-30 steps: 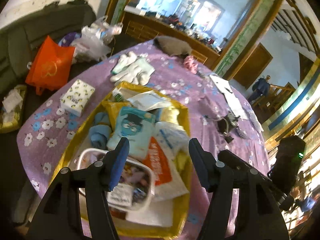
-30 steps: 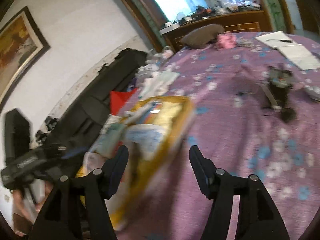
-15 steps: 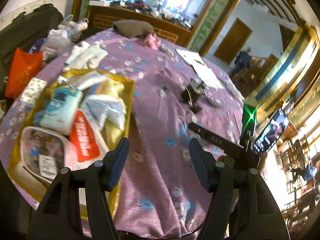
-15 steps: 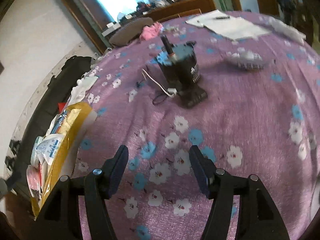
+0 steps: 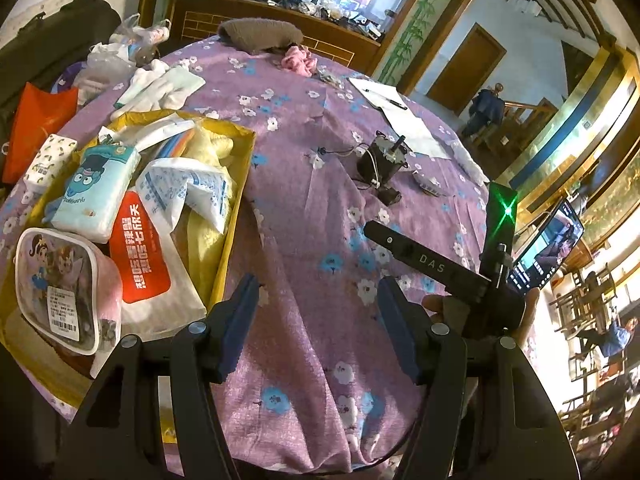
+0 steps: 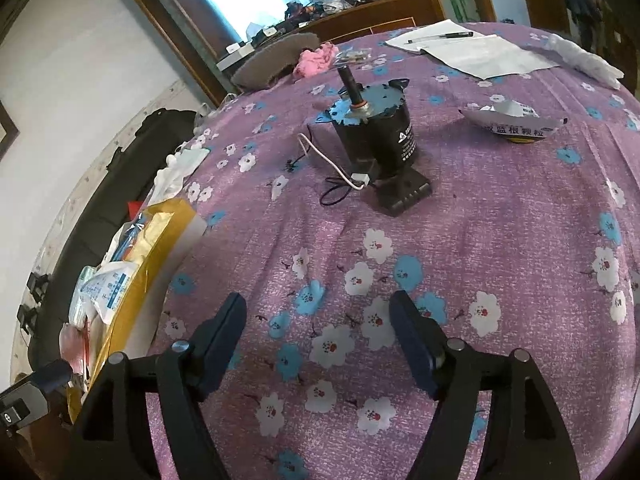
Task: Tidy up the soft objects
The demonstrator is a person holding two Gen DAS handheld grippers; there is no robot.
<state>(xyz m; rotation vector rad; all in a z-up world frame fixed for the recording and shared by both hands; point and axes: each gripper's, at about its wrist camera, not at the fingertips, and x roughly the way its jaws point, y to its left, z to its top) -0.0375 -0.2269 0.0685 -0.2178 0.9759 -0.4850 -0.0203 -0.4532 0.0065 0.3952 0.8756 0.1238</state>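
Soft goods: piled in my yellow box [image 5: 240, 184] at the left side of the surface [image 5: 320, 216], which wears a purple flowered cloth.
Box contents: blue cartoon tissue pack [image 5: 98, 192], white-and-blue printed bag [image 5: 184, 188], red-labelled white packet [image 5: 140, 256], pink-rimmed clear pouch [image 5: 60, 280] at the near end, yellow fabric [image 5: 212, 146] at the far end.
Loose soft items: white gloves [image 5: 160, 88] just beyond the box; pink cloth [image 5: 298, 60] and grey-brown cushion [image 5: 260, 34] at the far edge, touching or nearly so.
Left tongs [image 5: 318, 300]: mine, open, nothing between the blue pads, hanging over bare cloth just right of the box's near corner.
Right tongs [image 6: 318, 316]: mine, open, empty, over the flower print, well short of the motor.
Motor [image 6: 374, 128]: black, upright, shaft up, white wire trailing left, mid-surface.
Sachet [image 6: 514, 122]: silver-white, right of the motor, apart from it.
Papers [image 6: 476, 50]: far right side, pen [image 6: 440, 37] lying on top.
Off-surface: small patterned box [image 5: 50, 158] left of the yellow box, orange bag [image 5: 38, 128] beyond it.
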